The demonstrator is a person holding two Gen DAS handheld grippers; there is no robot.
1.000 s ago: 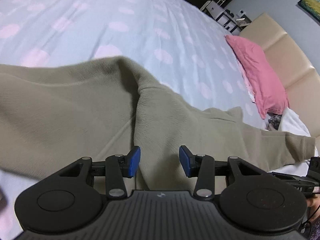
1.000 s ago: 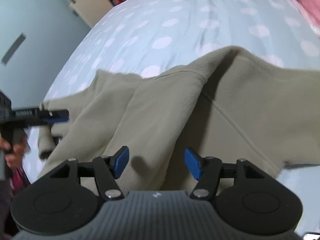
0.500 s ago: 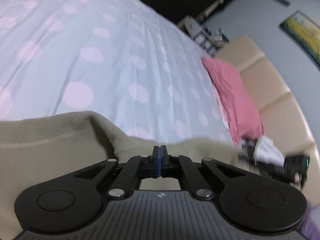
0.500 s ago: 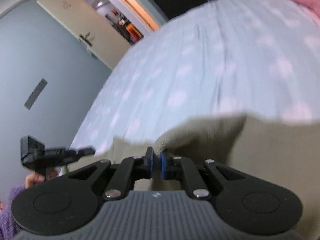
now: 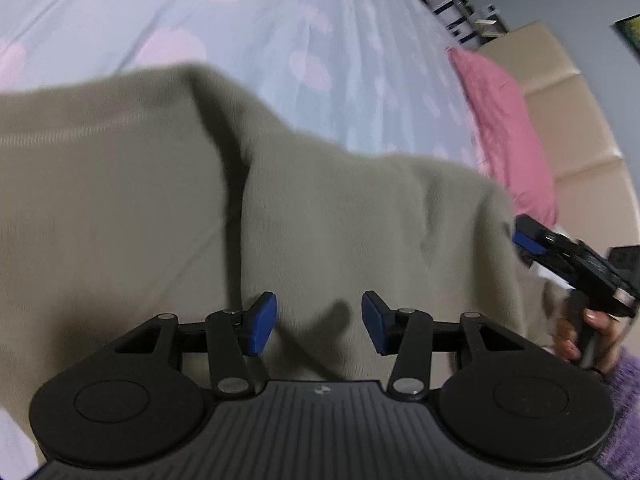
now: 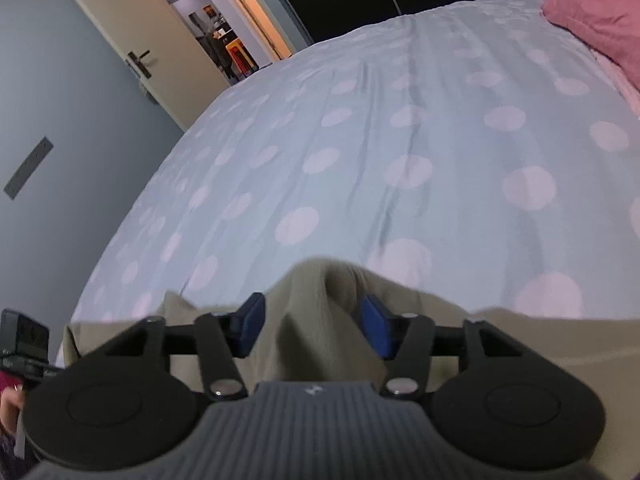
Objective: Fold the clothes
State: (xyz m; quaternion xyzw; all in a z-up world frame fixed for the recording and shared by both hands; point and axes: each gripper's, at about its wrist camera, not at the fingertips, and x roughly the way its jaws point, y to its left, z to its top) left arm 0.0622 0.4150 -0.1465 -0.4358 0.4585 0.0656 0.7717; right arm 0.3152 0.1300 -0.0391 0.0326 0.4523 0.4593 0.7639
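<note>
While the olive-green fleece garment (image 5: 320, 208) lies spread over the polka-dot bedspread (image 5: 280, 32), the left gripper (image 5: 319, 326) is held just above it, tilted downward, with its blue pads (image 5: 262, 328) parted; its jaws have just been opening, and cloth is seen below the gap but is not pinched. From this gripper the garment's long axis runs crosswise, from far left to the right, where it ends near the right gripper (image 5: 532, 240), seen there in a hand (image 5: 588, 332) with a purple knit sleeve (image 5: 622, 404). A deep crease (image 5: 232, 184) runs from just ahead of the left pad away toward the garment's far edge.

At the right gripper (image 6: 312, 330), the pads (image 6: 376, 330) are likewise spread, having just been opening, and a raised ridge of the garment (image 6: 316, 300) stands between them; whether the pads touch it cannot be told. The garment's edge lies just ahead of the fingertips, bare bedspread (image 6: 400, 160) beyond. A pink pillow (image 6: 596, 20) lies far ahead to the right, an open door (image 6: 132, 48) far ahead to the left.
</note>
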